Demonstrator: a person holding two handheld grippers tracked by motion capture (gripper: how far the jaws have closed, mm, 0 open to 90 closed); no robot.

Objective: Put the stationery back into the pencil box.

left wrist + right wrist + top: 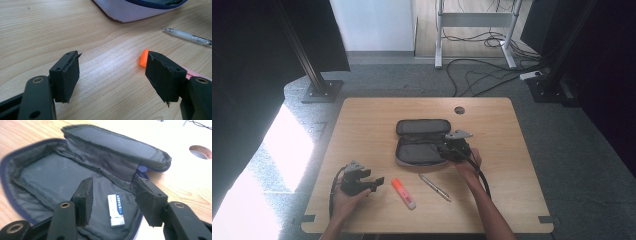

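Lifting the released right gripper [113, 202] straight off the eraser [116, 210] lying between its fingers inside the pencil case [45, 177] avoids nudging it; left gripper [112, 75] waits open beside the highlighter [143, 58].

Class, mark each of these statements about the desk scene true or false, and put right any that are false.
1. The pencil case lies open on the table. True.
2. An eraser lies inside the case. True.
3. The right gripper is clamped on the eraser. False: its jaws stand apart above it.
4. The highlighter is inside the case. False: it lies on the table beside the pen.
5. The left gripper holds nothing. True.
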